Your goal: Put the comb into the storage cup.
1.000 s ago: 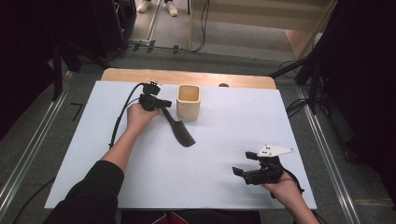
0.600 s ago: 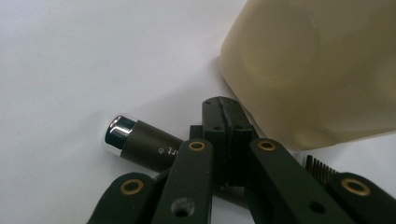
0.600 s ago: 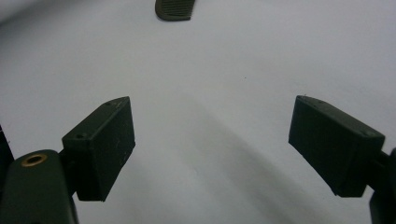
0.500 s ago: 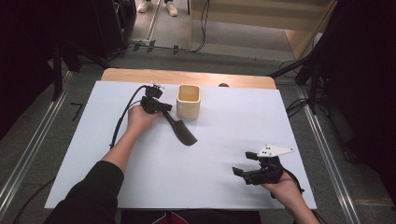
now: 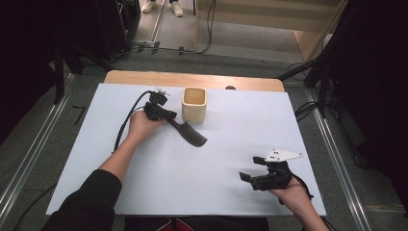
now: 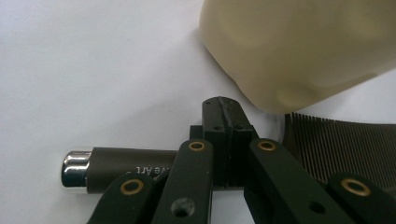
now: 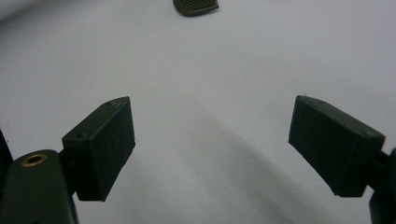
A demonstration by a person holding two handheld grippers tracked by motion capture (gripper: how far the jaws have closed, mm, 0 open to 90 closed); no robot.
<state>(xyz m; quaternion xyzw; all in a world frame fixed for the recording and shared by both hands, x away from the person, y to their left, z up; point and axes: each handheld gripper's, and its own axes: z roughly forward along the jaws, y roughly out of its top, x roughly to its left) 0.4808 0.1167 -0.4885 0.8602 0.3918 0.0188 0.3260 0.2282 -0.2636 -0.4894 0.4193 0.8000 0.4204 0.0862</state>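
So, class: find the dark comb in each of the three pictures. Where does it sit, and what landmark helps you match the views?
High view: the comb lies left of centre, beside the beige cup, its handle in the left gripper.
Left gripper view: its teeth fill the lower right, its handle crosses behind the jaws, under the cup.
Right gripper view: its tip peeks in at the top edge.
Shared landmark: the white table cover.

Even overhead light brightens the white worktop (image 5: 231,159) while surroundings beyond it stay dim; the beige square cup (image 6: 299,46) looms blurred, shadows soft.
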